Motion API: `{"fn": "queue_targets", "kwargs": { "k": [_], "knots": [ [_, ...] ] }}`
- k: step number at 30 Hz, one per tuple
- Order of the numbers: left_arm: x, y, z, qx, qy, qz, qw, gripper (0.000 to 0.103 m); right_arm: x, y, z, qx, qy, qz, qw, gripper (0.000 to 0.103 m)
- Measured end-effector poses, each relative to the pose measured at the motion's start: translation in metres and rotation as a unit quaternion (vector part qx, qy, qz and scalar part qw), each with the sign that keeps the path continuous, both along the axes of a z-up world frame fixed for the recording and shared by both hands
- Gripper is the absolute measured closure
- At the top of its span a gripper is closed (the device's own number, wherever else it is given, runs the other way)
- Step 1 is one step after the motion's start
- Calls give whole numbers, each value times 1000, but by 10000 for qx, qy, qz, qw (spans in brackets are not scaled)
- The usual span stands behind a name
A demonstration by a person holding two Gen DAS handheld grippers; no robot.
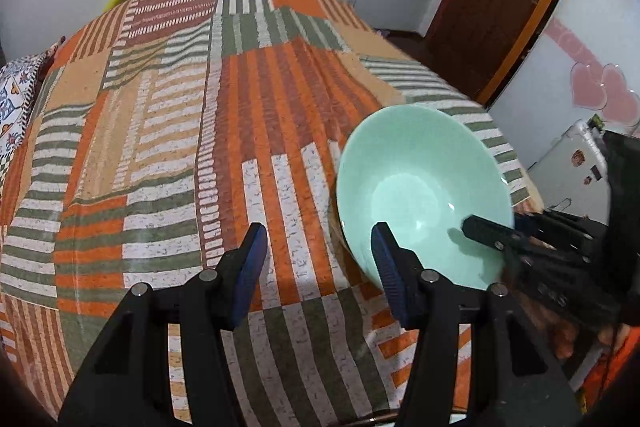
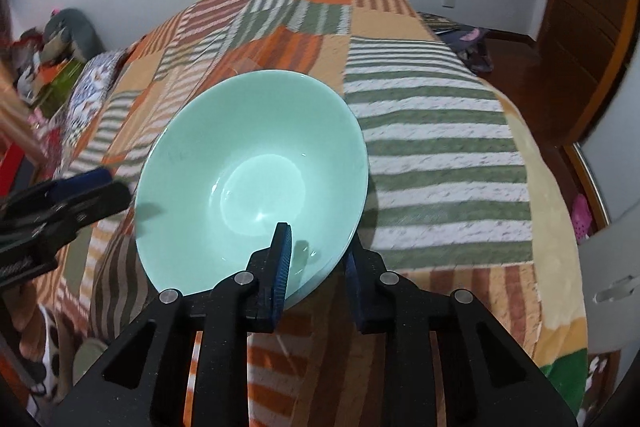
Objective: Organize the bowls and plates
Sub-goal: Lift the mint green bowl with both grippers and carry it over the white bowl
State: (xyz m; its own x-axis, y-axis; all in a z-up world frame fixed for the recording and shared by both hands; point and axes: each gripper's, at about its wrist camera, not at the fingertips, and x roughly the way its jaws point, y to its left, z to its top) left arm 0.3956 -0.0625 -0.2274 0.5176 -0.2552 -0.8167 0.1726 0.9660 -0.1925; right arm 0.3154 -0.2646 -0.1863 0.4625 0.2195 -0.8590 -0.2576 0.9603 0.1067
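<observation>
Your one task piece in view is a pale mint-green bowl [image 2: 256,163], glossy, empty and clean inside, with a wide flaring rim and a small round bottom. It sits tilted over the striped patchwork bedspread [image 2: 436,155], its near rim pinched between your right gripper [image 2: 316,259] pads.
</observation>
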Motion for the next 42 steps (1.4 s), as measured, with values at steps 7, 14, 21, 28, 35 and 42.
{"fn": "queue_targets", "kwargs": {
  "k": [7,14,21,28,35,42],
  "knots": [
    [10,-15,-15,-18,241,-95,9997,63,-7,1,-2,126,99,102,9998,80],
    [13,-28,-21,226,246,-136,9993,88,-8,2,-2,194,123,11,9997,80],
    [5,-28,-17,241,228,-221,9992,91,-10,1,-1,254,201,-205,9993,82],
    [-14,-26,-1,270,152,-214,9993,91,-19,2,9,303,208,-315,9988,82],
    [-48,-15,35,352,-110,-93,9993,91,-37,8,39,534,19,-243,9983,82],
    [-93,2,76,444,-421,95,9981,90,-62,22,66,780,-191,-90,9967,82]
  ]
}}
